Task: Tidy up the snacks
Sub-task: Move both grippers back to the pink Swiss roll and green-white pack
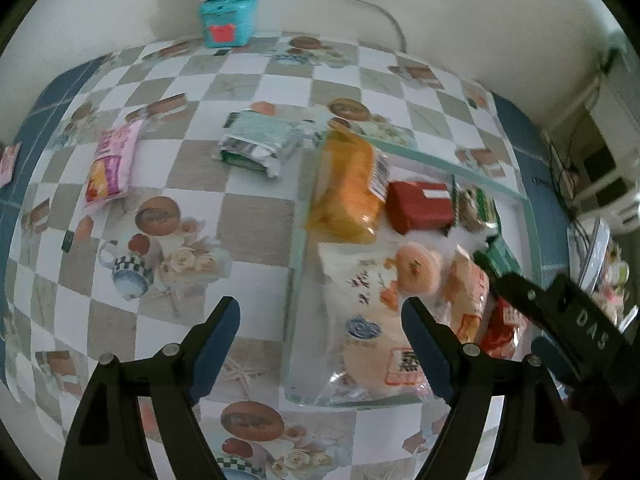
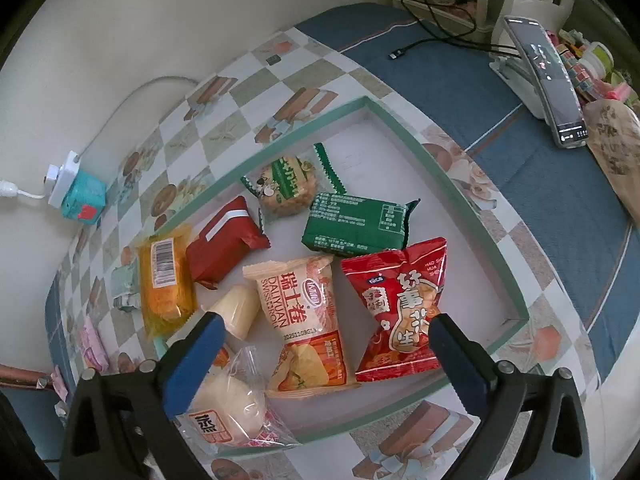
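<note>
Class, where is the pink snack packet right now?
In the left wrist view, the pink snack packet lies on the checkered tablecloth, outside the tray, left of the mint packet.

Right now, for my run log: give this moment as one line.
left gripper: open, empty | right gripper: open, above tray | loose: pink packet, silver-green packet

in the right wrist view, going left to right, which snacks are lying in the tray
orange packet → red packet → swiss roll packet → dark green packet → red peanut bag, all in the tray; the round cookie and the steamed buns overlap others in order, so they are left out.
</note>
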{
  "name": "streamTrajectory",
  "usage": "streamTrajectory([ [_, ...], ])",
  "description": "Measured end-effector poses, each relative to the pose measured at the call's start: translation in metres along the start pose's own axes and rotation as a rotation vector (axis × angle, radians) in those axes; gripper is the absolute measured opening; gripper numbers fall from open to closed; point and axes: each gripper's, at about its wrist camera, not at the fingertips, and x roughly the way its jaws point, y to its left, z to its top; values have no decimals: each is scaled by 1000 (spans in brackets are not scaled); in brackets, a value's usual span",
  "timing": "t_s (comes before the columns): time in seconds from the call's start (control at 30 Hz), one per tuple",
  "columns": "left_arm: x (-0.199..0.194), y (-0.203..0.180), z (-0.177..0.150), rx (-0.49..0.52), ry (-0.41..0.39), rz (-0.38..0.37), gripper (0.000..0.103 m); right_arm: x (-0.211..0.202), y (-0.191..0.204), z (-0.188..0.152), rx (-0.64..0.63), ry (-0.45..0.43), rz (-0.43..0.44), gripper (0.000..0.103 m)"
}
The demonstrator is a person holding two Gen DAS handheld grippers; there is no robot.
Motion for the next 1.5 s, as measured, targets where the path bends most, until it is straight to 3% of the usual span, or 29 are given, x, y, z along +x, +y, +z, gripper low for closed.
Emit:
streamTrajectory([
  [0.1,-2,19,5,-69,-8,12,92,1,3,0,-14,-1,-2,103],
  [0.33,-10,77,14,-258,-58,111,94,-1,19,-5,-78,-14,-18,103],
  [0.6,-12,134,13,-413,-39,199,95,-9,50,-17,-187,-46,-25,103],
  [1.07,-27,197,11,-528,-44,288,95,-14,119,-52,-340,-60,-5,103],
  [1.5,-30,243,21,-589,-55,253,95,1,178,-72,-444,-61,32,103],
])
